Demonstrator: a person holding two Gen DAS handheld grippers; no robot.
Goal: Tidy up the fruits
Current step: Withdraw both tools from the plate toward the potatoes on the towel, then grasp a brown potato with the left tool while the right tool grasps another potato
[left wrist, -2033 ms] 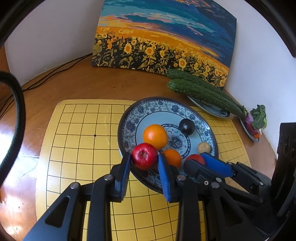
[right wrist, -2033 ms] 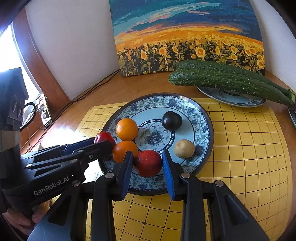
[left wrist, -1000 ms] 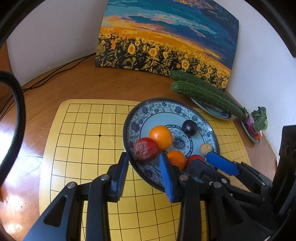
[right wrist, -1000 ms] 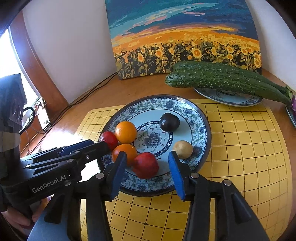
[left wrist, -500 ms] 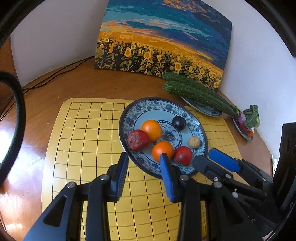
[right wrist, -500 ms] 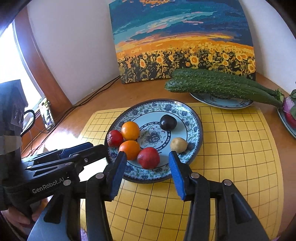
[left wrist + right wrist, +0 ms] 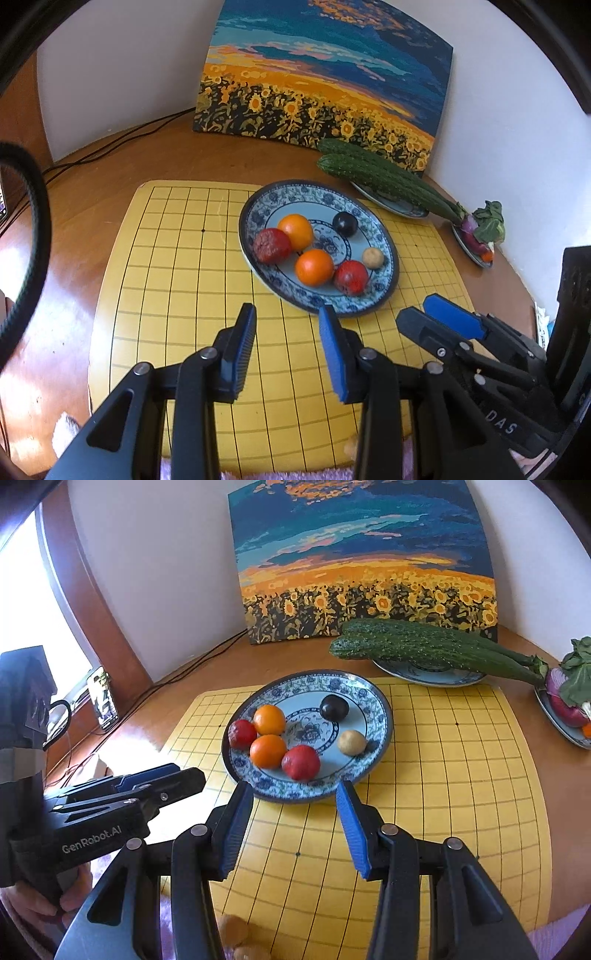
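A blue-and-white patterned plate sits on a yellow grid mat. In it lie two oranges, a wrinkled red fruit, a smoother red fruit, a dark plum and a small tan fruit. My left gripper hovers open just short of the plate's near rim, holding nothing. My right gripper is open beside it, also short of the rim, with only mat between its fingers.
Two long cucumbers rest on a small plate behind. A sunflower painting leans on the wall. A dish of vegetables sits at the far right. Cables run along the back left. Small tan fruits lie at the mat's near edge.
Both grippers let go of the two red fruits on the plate, then drew back and up. The plate now lies farther ahead of the fingertips.
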